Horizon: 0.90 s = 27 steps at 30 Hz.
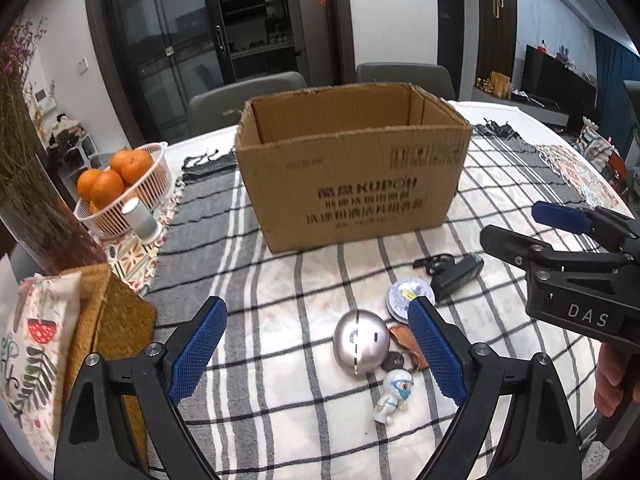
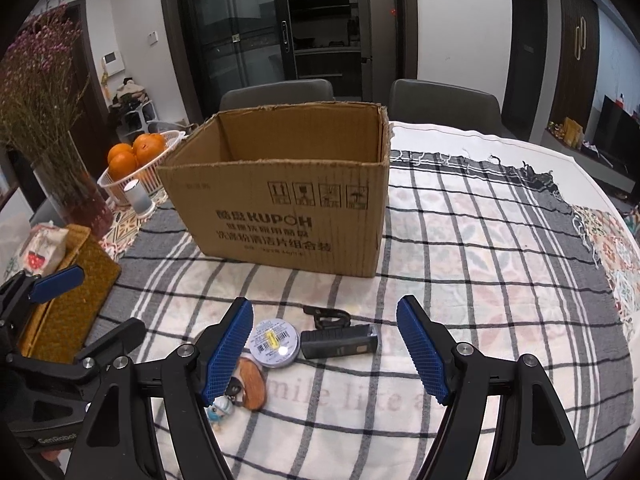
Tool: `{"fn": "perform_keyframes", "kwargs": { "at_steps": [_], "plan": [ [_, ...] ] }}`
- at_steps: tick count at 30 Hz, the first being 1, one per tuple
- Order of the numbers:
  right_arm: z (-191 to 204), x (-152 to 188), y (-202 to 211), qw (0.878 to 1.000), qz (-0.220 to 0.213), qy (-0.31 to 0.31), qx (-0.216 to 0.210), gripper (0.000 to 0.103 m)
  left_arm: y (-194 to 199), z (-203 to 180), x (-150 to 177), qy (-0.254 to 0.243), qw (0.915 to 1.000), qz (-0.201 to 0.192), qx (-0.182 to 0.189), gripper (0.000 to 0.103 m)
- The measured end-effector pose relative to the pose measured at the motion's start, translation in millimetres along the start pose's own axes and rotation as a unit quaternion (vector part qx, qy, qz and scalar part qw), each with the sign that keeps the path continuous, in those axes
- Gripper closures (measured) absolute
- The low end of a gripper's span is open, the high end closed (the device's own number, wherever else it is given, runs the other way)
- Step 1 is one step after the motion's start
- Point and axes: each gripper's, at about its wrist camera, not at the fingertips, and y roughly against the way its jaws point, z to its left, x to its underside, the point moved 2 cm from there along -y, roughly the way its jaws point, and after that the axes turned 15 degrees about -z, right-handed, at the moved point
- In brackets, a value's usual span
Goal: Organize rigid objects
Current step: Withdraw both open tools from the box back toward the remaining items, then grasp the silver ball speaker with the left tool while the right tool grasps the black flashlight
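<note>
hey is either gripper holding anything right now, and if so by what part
Nothing is held. The left gripper hangs open above the silver ball, and the right gripper is open over the black device; neither one's pads touch anything.

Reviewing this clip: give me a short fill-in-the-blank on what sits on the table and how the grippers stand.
1. The cardboard box stands with its top ____.
2. The white basket beside the box holds ____.
3. The left gripper and right gripper both hold ____.
4. The silver ball lies on the ____ tablecloth.

Missing words: open; oranges; nothing; checked
</note>
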Motion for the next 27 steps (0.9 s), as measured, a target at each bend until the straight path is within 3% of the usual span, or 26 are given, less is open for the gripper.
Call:
{"fn": "perform_keyframes", "kwargs": {
  "at_steps": [11, 27],
  "plan": [
    [-3, 25, -14, 1.0, 0.028, -0.011, -0.009, 0.023, -16, -8, 24, -0.013, 0.999, 0.041, 0.009, 0.01],
    [-9, 60, -47, 0.996, 0.086, -0.02, -0.007, 0.022, -49, -13, 54, -0.001, 0.993, 0.109, 0.045, 0.011]
  ]
}}
